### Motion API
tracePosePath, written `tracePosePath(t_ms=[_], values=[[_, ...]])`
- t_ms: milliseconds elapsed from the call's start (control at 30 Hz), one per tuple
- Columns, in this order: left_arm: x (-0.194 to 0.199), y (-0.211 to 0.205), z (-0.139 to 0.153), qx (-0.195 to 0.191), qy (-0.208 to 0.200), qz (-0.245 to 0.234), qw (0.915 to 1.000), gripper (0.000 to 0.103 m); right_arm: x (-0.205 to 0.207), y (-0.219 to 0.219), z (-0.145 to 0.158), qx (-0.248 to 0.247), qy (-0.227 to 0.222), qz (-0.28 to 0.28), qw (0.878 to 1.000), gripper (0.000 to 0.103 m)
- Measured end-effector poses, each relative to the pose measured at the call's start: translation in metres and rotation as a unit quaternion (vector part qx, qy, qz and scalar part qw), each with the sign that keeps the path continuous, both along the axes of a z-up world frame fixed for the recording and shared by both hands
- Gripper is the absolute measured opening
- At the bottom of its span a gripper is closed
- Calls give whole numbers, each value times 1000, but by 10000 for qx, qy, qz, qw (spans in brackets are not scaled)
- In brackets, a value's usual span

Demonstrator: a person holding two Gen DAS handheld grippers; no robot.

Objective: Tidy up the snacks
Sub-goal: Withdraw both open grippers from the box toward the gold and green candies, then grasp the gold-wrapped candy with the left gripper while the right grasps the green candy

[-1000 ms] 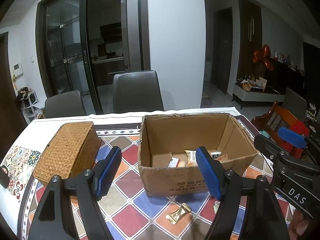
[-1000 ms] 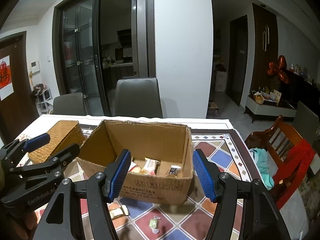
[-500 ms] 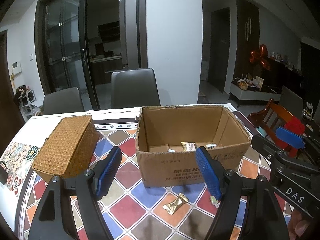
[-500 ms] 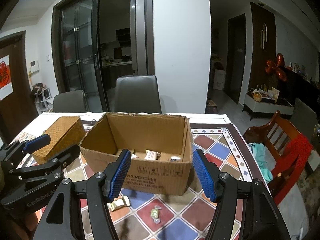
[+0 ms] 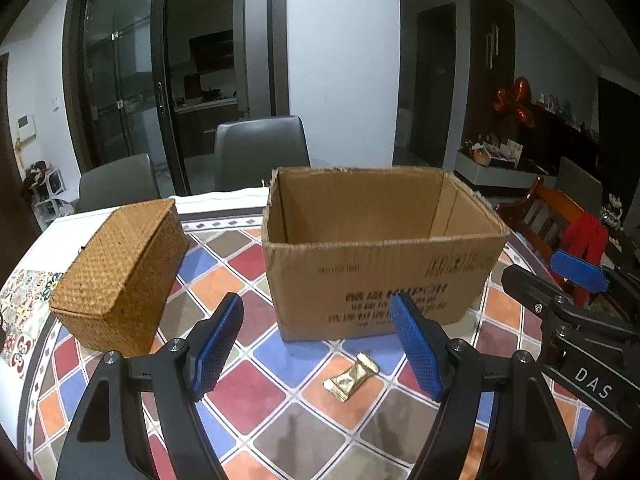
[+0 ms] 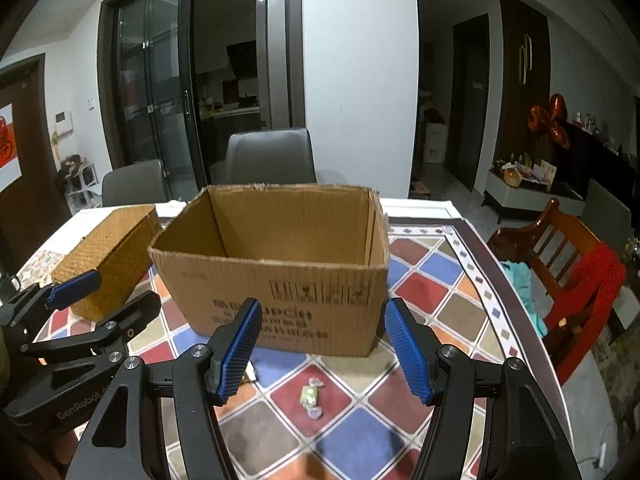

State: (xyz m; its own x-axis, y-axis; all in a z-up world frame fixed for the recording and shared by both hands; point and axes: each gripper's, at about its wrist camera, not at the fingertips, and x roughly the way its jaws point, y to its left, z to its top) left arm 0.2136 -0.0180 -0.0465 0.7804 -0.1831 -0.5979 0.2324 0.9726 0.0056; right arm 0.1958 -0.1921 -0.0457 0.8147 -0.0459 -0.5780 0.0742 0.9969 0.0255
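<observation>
Left gripper (image 5: 316, 348) hovers low over the desk (image 5: 256, 396), blue pads spread wide apart, nothing between them. Just ahead of it and slightly right lies a gold-wrapped snack (image 5: 351, 371) on the tiles, and beyond that stands the open cardboard box (image 5: 380, 268). The wicker basket (image 5: 120, 264) sits off to its left. Right gripper (image 6: 323, 350) is spread wide too, empty, with a small green candy (image 6: 311, 396) lying on the desk between its fingers, a little below them in view, and the box's front wall straight ahead; inside of the box can't be seen from here
</observation>
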Motion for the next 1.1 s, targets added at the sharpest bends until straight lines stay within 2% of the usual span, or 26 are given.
tracePosePath(t_ms=[567, 867, 1100], values=[[1, -2, -45, 60, 316, -254, 9992, 71, -2, 3, -46, 48, 425, -89, 9990, 65], [9, -8, -74, 106, 657, -453, 9968, 62, 2, 4, -69, 58, 650, -87, 9978, 65], [15, -14, -90, 112, 857, -688, 9939, 62, 6, 4, -85, 73, 821, -86, 9966, 65]])
